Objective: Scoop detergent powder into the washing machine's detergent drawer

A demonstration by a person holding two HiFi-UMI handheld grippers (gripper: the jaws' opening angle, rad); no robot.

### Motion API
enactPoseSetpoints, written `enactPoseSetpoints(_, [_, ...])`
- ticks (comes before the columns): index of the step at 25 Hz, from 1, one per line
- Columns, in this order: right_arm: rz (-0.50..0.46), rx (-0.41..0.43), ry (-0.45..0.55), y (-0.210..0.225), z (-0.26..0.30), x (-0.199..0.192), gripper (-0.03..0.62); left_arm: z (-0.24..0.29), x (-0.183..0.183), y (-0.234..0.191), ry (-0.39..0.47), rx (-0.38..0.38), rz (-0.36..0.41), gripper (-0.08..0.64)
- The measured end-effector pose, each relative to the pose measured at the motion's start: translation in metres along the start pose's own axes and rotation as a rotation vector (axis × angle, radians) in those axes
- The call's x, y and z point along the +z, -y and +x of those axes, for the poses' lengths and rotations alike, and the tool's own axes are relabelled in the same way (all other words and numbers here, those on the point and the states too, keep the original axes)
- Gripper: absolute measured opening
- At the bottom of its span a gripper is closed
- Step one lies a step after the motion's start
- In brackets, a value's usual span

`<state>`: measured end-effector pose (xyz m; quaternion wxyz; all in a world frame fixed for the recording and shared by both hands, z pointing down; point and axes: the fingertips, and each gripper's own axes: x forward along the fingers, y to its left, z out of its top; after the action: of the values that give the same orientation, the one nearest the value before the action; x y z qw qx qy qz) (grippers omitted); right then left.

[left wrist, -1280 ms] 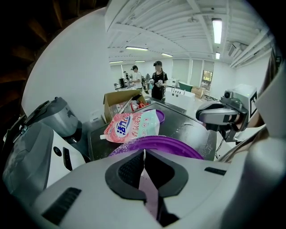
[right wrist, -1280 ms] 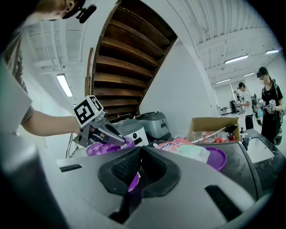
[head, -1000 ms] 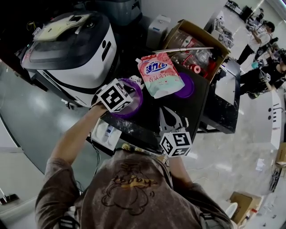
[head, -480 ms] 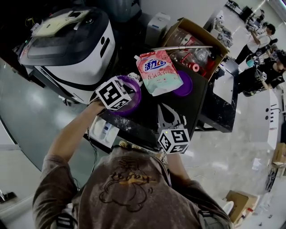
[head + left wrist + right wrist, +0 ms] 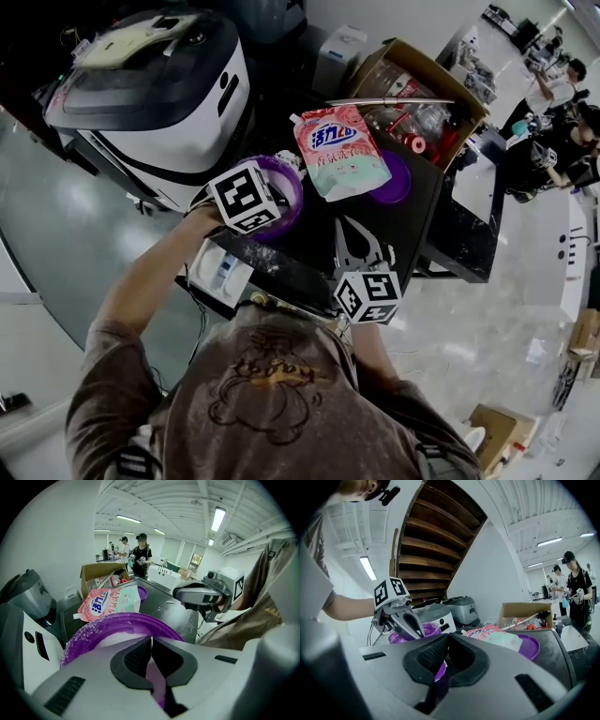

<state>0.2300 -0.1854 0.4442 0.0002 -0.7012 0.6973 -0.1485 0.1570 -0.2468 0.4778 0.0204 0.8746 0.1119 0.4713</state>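
Note:
A purple tub (image 5: 286, 187) with white powder in it stands at the left end of the black table (image 5: 309, 258). My left gripper (image 5: 151, 641) is shut on the tub's near rim (image 5: 117, 623). A pink detergent pouch (image 5: 339, 150) lies flat behind the tub. My right gripper (image 5: 446, 639) hovers over the table's near edge, shut on a thin purple piece (image 5: 438, 671) that looks like a scoop handle. The white washing machine (image 5: 155, 89) stands to the left. A white detergent drawer (image 5: 220, 272) sticks out below the table's left corner.
A purple lid (image 5: 396, 178) lies to the right of the pouch. An open cardboard box (image 5: 417, 89) of bottles with a metal rod across it sits at the back. Powder is spilled along the table's near edge. People stand at the far right.
Apart from a small shift of the view, nothing has visibly changed. Both grippers hold their places.

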Motion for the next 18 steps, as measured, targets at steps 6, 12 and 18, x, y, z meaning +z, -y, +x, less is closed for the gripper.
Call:
enactPoseSetpoints(6, [0.002,0.003,0.004,-0.002,0.002,0.001,0.002,-0.001,-0.01,0.012,-0.05,-0.081,0.003,0.023])
enactPoseSetpoints(12, [-0.001,0.008,0.009,-0.005,0.004,0.004,0.002,-0.012,-0.019,0.021,-0.089,-0.149,-0.009,0.023])
enactPoseSetpoints(18, [-0.003,0.019,0.011,-0.011,0.005,0.005,0.002,-0.022,-0.021,0.029,-0.082,-0.198,-0.033,0.023])
